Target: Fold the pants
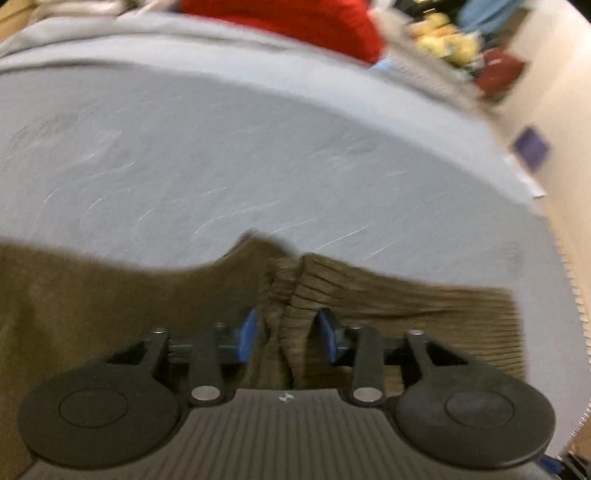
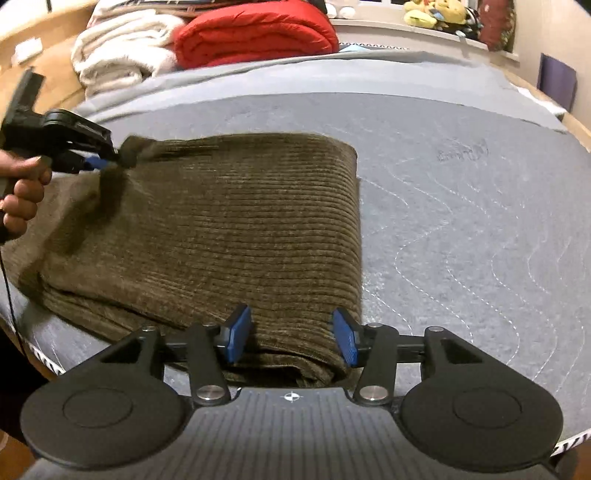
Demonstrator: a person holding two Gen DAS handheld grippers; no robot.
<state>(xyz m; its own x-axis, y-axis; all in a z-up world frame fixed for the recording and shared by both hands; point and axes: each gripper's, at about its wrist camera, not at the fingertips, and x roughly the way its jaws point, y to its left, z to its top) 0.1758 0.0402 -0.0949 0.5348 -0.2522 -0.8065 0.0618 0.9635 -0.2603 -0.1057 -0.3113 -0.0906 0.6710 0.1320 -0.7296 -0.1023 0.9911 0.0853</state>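
Olive-brown corduroy pants (image 2: 221, 229) lie folded on a grey quilted mat (image 2: 461, 206). My left gripper (image 1: 287, 334) is shut on a bunched fold of the pants (image 1: 291, 295); in the right wrist view it (image 2: 107, 160) pinches the far left corner and lifts it slightly. My right gripper (image 2: 291, 338) is open, its blue pads (image 2: 238, 334) on either side of the pants' near edge, with cloth between them but not pinched.
A red folded blanket (image 2: 255, 33) and white blankets (image 2: 122, 51) lie at the far edge of the bed. Yellow plush toys (image 2: 432, 14) sit on a ledge at the back right. A purple object (image 2: 556, 83) leans on the right wall.
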